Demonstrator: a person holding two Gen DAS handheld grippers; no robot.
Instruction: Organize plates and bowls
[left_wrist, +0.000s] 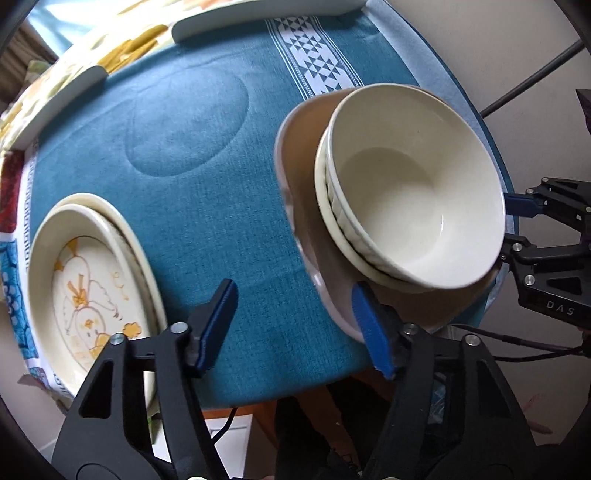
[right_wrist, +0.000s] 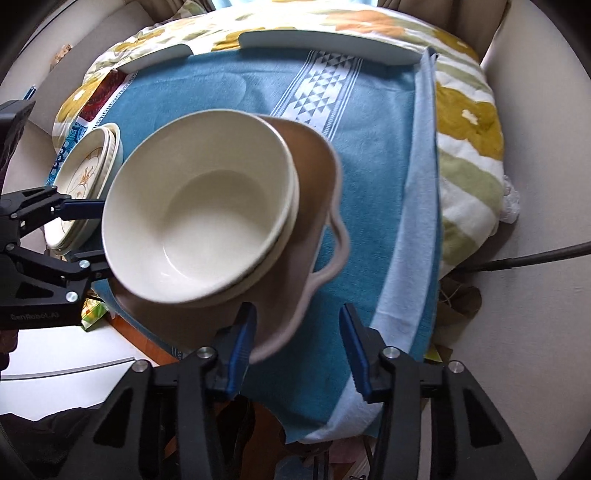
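A white bowl (left_wrist: 417, 192) sits nested in a second white bowl (left_wrist: 334, 229) on a wavy pink-brown plate (left_wrist: 306, 177) at the blue cloth's near edge; the stack also shows in the right wrist view (right_wrist: 199, 210). My left gripper (left_wrist: 299, 325) is open, its right finger touching the plate's rim. My right gripper (right_wrist: 297, 339) is open, its left finger against the plate's near rim (right_wrist: 317, 236). A stack of cream plates with a chick drawing (left_wrist: 88, 295) lies at the left, also in the right wrist view (right_wrist: 85, 173).
A blue cloth (left_wrist: 207, 155) with a white patterned band covers the table. A white rail (right_wrist: 328, 44) edges its far side, with a floral blanket (right_wrist: 465, 122) beyond. The table's near edge drops to the floor (left_wrist: 236, 428).
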